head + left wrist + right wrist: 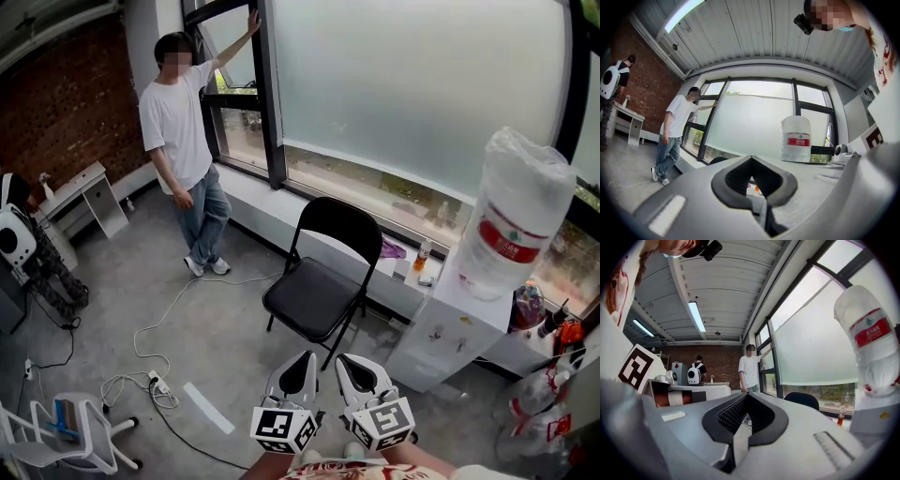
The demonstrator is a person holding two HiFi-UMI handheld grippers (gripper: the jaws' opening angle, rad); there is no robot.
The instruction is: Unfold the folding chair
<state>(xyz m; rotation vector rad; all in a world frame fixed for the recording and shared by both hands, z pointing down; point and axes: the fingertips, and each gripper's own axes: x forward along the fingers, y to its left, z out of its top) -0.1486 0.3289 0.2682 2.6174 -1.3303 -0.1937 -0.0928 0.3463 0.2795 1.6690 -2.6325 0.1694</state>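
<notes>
grippers, two, lower centre of frame: left gripper (300, 367) and right gripper (354, 370), each with jaws pressed together on nothing, marker cubes facing the camera, both well short of the chair.

white cable and power strip (155, 380), lower left, loose on the grey floor (225, 347).

folding chair (319, 292), black, mid-frame: stands open on its legs with seat down and back up, so the unfolding looks done. judged a stiff tubular frame with padded seat and back, moderate in weight; painted tube likely slick under narrow jaws. best holds: top hoop of the backrest, or front edge of the seat.

water dispenser (436, 342), white, right, carrying a wrapped bottle (516, 211); red label with white writing, too small to read.

person (178, 117), upper left, standing by the window (412, 84).
</notes>
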